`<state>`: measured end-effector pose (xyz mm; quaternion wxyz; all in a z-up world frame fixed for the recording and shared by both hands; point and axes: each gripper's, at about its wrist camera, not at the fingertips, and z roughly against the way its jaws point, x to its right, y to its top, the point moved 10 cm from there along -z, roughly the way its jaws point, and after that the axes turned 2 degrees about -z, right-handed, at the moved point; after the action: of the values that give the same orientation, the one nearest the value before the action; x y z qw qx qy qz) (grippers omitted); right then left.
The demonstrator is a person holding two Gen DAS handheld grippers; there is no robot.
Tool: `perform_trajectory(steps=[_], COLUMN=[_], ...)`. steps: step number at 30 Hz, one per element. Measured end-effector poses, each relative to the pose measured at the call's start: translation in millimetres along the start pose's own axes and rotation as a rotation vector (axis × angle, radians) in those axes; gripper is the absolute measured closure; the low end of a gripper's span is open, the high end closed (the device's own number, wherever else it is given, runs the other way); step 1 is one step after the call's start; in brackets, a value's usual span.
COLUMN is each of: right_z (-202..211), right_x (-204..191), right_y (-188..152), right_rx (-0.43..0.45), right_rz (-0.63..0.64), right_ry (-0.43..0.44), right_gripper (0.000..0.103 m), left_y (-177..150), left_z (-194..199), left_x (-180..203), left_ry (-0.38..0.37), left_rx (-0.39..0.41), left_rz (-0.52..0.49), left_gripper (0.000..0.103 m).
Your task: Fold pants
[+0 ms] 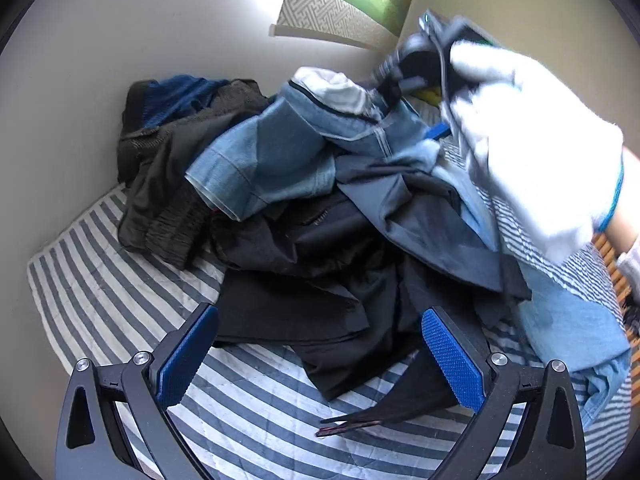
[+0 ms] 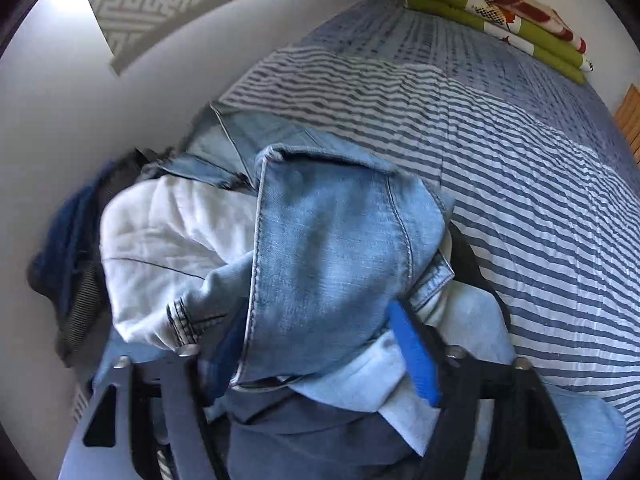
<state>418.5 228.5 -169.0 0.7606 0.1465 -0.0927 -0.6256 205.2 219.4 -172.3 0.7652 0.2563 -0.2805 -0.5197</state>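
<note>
A heap of pants lies on the striped bedspread (image 1: 120, 300). Light blue jeans (image 1: 260, 160) sit on top of dark grey and black pants (image 1: 320, 272). My left gripper (image 1: 320, 320) hovers open over the near edge of the black pants, with nothing between its blue pads. A white-gloved hand (image 1: 532, 140) holds my right gripper (image 1: 388, 88) down into the jeans at the far side. In the right wrist view, a thick fold of the jeans (image 2: 332, 248) fills my right gripper (image 2: 320, 320). Its blue pads press on the denim, and the white pocket lining (image 2: 172, 240) bulges out on the left.
Black mesh shorts (image 1: 168, 184) and a dark blue garment lie against the wall at the back left. The bedspread (image 2: 520, 200) stretches away to the right toward a folded green quilt (image 2: 500, 12). A patterned wall hanging (image 1: 344, 4) is above the heap.
</note>
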Motion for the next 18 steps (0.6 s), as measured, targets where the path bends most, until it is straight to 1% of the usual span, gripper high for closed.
perform_trajectory(steps=[1,2,3,5,8,9,11,12,13,16,18], right_z=[0,1,5,22,60,68,95,112,126,157,177], right_x=[0,2,5,12,30,36,53,66,78,120,161], right_y=[-1,-6,-9,-12,-15,-16,-25,-34,-42,-72,-97], right_rx=[0.001,-0.008,-0.006,0.052,0.144,0.157,0.176,0.188,0.203,0.223,0.225], right_rz=[0.005,0.015,0.022,0.064,0.131,0.131,0.123,0.123,0.134,0.143,0.126], right_ry=[0.003,0.016,0.013,-0.002,-0.068,-0.066,-0.037,-0.02,-0.023,-0.048,-0.072], right_gripper=[0.09,0.101,0.101,0.101,0.101,0.101,0.102,0.102,0.102,0.102,0.102], left_y=[3,5,7,10,14,15,18,20,24,36,45], left_z=[3,5,8,12,20,24,33,38,43,54,60], left_x=[-1,-2,-2,-3,-2,-2,0,1,1,4,11], left_ry=[0.004,0.007,0.01,0.019,0.028,0.031,0.035,0.039,0.045,0.061,0.062], left_rx=[0.008,0.016,0.022,0.03,0.041,0.044,0.055,0.062,0.073,0.09,0.1], left_rz=[0.0,-0.001,-0.002,-0.004,-0.008,-0.015,-0.03,-0.036,-0.044,-0.071,-0.092], left_gripper=[0.001,0.001,0.001,0.001,0.001,0.002,0.003,0.004,0.004,0.005,0.006])
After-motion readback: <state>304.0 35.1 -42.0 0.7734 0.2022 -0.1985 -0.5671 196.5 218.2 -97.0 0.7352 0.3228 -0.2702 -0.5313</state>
